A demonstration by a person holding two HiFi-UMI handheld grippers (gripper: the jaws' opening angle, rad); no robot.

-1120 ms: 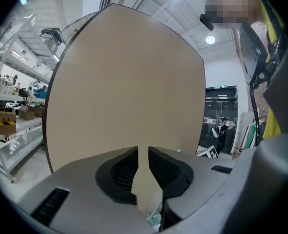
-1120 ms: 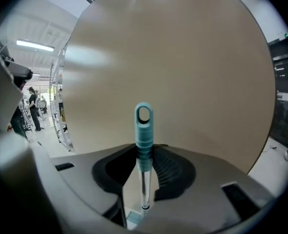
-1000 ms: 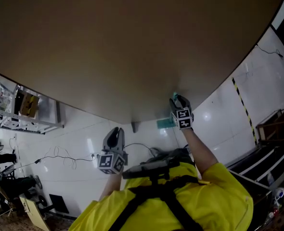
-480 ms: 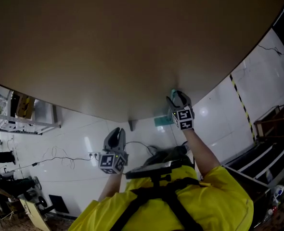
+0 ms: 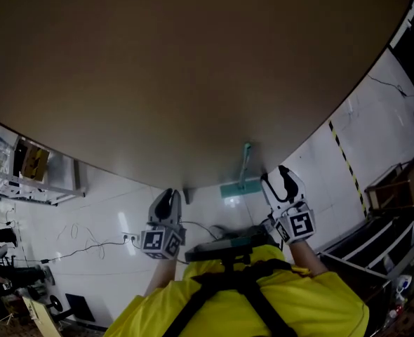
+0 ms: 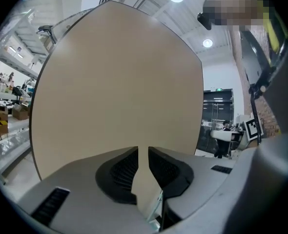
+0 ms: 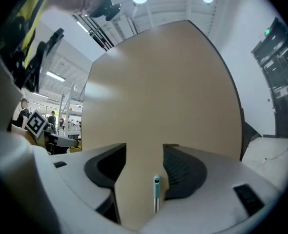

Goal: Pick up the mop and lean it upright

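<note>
Beige wall (image 5: 193, 69) fills the top of your view, and the risk sits right at its foot. Your left gripper (image 5: 167, 199) hangs off to the left of the mop, jaws down to a thin slit with nothing in it, so it won't catch anything that topples. Next along, the mop (image 5: 245, 163) stands on its own, teal head on the white floor (image 5: 123, 202) and handle propped against the wall, with neither gripper touching it. Your right gripper (image 5: 283, 175) is just beside it on the right. Its jaws have just been opening and now stand wide, with the handle tip showing through the gap but not pinched. That's the worry: with glossy tile under the head and smooth wall behind the handle, I'd judge the head could skate out or the handle slide sideways. A brush from that right gripper as you pull clear would be enough to start it. Around you, shelves (image 5: 35, 166) sit far left, and a loose cable (image 5: 88, 232) trails over the floor, which could trip you if you step that way. To the right there's striped tape (image 5: 344, 152) on the floor, then a dark rack (image 5: 396, 188) at the far edge. Nothing stands between you and the mop.
</note>
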